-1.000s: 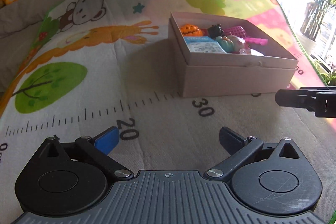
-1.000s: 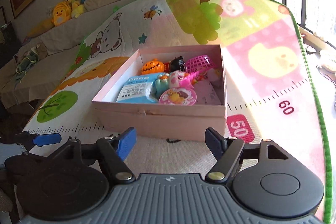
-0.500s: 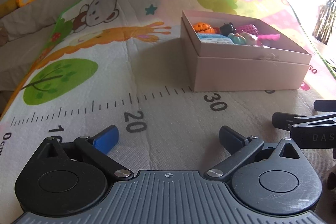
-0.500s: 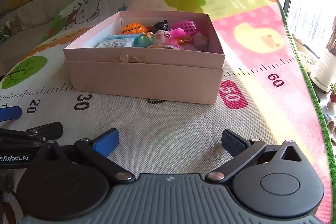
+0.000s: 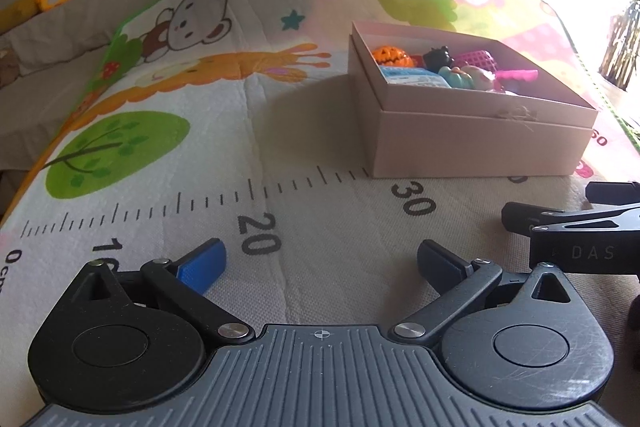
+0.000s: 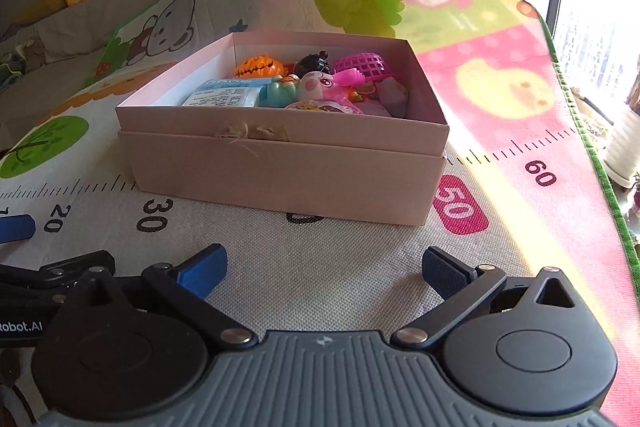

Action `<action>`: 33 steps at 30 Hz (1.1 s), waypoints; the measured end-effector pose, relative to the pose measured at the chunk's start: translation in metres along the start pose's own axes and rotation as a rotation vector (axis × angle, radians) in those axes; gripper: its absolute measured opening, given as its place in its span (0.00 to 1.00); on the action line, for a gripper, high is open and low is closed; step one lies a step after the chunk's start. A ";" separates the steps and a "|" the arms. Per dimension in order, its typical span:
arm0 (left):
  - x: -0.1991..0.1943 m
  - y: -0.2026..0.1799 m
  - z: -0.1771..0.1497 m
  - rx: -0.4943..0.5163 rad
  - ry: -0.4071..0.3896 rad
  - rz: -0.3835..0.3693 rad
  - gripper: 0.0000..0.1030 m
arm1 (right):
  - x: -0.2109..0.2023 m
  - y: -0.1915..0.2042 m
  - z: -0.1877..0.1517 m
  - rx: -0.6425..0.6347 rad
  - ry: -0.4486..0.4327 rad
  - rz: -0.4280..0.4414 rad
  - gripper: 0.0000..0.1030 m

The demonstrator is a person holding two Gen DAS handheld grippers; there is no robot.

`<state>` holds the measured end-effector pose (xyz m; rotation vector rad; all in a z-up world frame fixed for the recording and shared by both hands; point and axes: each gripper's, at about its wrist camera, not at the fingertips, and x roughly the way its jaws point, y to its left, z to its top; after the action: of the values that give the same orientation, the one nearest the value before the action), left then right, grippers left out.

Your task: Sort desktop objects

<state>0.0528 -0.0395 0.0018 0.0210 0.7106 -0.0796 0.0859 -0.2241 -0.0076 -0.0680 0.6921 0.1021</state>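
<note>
The play mat (image 6: 360,267) around the box (image 6: 280,167) was bare, and the toys (image 6: 312,87) lay inside it. Over the last second both tools had drawn back low. The left gripper (image 5: 320,263) and right gripper (image 6: 324,267) were spread, empty; the sorting seemed finished.

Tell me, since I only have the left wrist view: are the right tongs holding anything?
Observer: No. The right tongs are open with nothing between them, and they are short of the box.
Reviewer: Is anything hidden behind the box's near wall?
Observer: Yes, a round pink disc lies just behind it, in front of the pig toy.
Reviewer: And that pink bit by the box's right corner?
Observer: It is a pink "50" mark printed on the mat.
</note>
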 end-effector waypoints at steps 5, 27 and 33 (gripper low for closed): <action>0.000 0.000 0.000 0.001 0.000 0.001 1.00 | 0.004 -0.005 0.002 0.012 0.000 0.042 1.00; 0.000 0.000 -0.001 0.001 -0.001 0.002 1.00 | 0.003 -0.004 0.002 0.008 0.001 0.039 1.00; 0.000 0.000 -0.001 0.001 -0.001 0.001 1.00 | 0.003 -0.004 0.002 0.009 0.001 0.038 1.00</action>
<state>0.0522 -0.0391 0.0016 0.0217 0.7095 -0.0791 0.0895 -0.2275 -0.0080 -0.0466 0.6948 0.1359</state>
